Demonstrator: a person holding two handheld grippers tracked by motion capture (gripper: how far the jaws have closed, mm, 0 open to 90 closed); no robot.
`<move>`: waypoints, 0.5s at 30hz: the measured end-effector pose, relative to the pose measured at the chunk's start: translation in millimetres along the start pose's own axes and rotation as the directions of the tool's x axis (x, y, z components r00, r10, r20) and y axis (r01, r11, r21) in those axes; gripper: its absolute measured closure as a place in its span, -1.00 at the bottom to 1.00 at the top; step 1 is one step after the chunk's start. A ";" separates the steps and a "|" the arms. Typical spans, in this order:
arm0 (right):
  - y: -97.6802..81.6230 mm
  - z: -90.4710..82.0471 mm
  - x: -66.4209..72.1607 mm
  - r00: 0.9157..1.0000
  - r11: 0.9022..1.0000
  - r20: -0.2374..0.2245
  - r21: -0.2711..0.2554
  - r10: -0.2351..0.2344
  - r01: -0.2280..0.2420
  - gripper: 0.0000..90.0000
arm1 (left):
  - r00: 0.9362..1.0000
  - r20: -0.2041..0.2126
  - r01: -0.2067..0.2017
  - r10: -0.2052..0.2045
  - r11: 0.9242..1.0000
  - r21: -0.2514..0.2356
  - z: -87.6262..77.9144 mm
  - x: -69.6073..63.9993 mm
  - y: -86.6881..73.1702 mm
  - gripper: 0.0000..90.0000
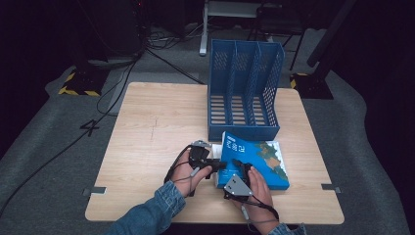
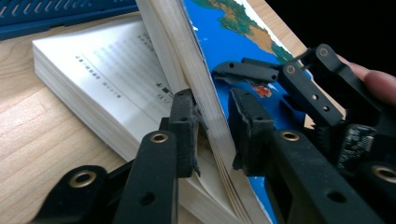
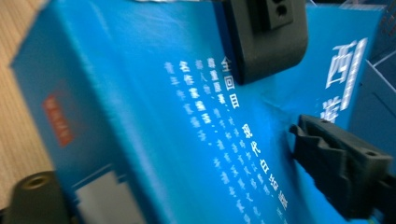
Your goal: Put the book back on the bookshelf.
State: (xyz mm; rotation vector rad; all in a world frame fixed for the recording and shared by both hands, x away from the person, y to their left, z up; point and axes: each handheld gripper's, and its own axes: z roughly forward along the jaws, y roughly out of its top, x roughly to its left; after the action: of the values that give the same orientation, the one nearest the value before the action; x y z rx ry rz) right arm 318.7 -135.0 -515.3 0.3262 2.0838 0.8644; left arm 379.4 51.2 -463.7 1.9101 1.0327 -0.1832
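High view: both forearms in denim sleeves come in from the bottom edge, hands close together at the near middle of the bench (image 1: 147, 127). The left claw (image 1: 219, 165) points level toward the right, at the left edge of a blue book (image 1: 259, 164) lying just in front of a blue file rack (image 1: 244, 88). The right claw (image 1: 243, 165) reaches forward onto the book's near left corner.

Left gripper view: the left claw (image 2: 212, 123) stands partly open, astride the lifted front cover and a sheaf of pages (image 2: 205, 93); one pad touches the paper edge, the other stands apart. The right claw (image 2: 261, 74) rests on the cover beyond.

Right gripper view: the right claw (image 3: 285, 93) is spread over the blue cover (image 3: 154, 116), its pads lying against it without gripping.
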 end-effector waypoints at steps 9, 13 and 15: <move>8.7 -6.2 -2.7 0.991 0.990 0.011 0.054 -0.130 0.129 0.10 | 1.000 -0.029 -0.010 0.009 0.998 -0.060 -3.0 13.9 -4.3 0.05; 11.4 -7.1 -6.6 0.989 0.987 -0.006 0.061 -0.146 0.146 0.21 | 0.993 -0.107 -0.068 0.047 0.979 -0.194 -28.6 23.7 2.0 -0.05; 14.2 -9.5 -9.9 0.988 0.986 -0.012 0.065 -0.156 0.157 0.26 | 0.990 -0.133 -0.066 0.038 0.975 -0.211 -38.1 31.5 3.2 -0.08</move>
State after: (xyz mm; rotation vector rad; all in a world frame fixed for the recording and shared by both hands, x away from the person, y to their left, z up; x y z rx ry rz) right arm 316.3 -134.1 -495.8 0.1911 2.1154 0.7058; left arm 391.3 98.7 -456.1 1.7669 1.0413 0.0800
